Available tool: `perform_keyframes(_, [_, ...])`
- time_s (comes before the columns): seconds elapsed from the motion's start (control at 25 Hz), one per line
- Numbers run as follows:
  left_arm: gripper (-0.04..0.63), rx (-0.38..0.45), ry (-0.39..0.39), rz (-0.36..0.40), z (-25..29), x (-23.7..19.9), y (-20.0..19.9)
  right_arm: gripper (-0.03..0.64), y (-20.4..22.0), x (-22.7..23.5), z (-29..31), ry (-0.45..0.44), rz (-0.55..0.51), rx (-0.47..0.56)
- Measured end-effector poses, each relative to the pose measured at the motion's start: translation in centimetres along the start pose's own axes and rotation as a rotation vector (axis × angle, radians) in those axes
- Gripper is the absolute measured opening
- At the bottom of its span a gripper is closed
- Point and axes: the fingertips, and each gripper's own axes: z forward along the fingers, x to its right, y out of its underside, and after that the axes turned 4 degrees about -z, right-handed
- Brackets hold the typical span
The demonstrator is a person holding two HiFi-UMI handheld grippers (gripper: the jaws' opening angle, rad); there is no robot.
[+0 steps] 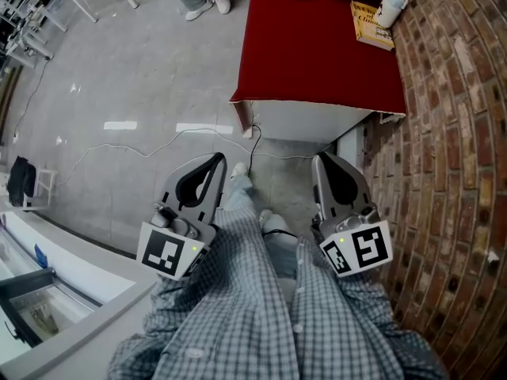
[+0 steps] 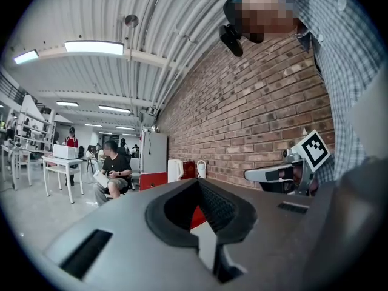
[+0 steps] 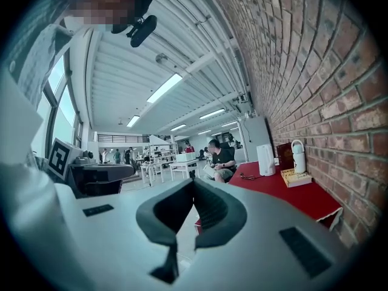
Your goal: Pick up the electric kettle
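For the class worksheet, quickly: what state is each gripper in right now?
Left gripper: closed, holding nothing.
Right gripper: closed, holding nothing.

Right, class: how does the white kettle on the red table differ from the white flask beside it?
The kettle is broader and straight-sided; the flask is slimmer, with a rounded top and a loop handle. The kettle stands out on the red table, a dark cord beside it; the flask stands next to the brick wall, by a yellow box. Both are white and upright.
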Motion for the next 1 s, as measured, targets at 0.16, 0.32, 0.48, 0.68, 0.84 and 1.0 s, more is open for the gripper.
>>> perform_keyframes(0.16, [0.002, 0.024, 0.008, -0.032, 0.8, -0.3, 0.1, 0.006, -0.2, 0.2, 0.3, 0.007, -0.01, 0.002])
perform_keyframes(0.32, [0.0, 0.022, 0.03, -0.019, 1.6, -0.9, 0.2, 0.006, 0.1, 0.7, 0.7, 0.029, -0.011, -0.008])
perform_keyframes(0.48, [0.001, 0.01, 0.019, -0.029, 1.8, -3.5, 0.7, 0.006, 0.3, 0.8, 2.3, 0.05, -0.016, -0.013])
perform_keyframes(0.68, [0.001, 0.017, 0.0, -0.023, 1.6, -8.5, 0.1, 0.006, 0.3, -0.8, 6.0, 0.045, -0.021, -0.029])
perform_keyframes(0.84, [0.002, 0.012, -0.003, -0.03, 1.4, -12.8, 0.1, 0.006, 0.2, -3.1, 10.1, 0.025, -0.049, -0.042])
perform_keyframes(1.0, [0.0, -0.013, 0.017, -0.01, 1.3, -16.7, 0.1, 0.006, 0.0, -5.3, 14.3, 0.023, -0.061, -0.057])
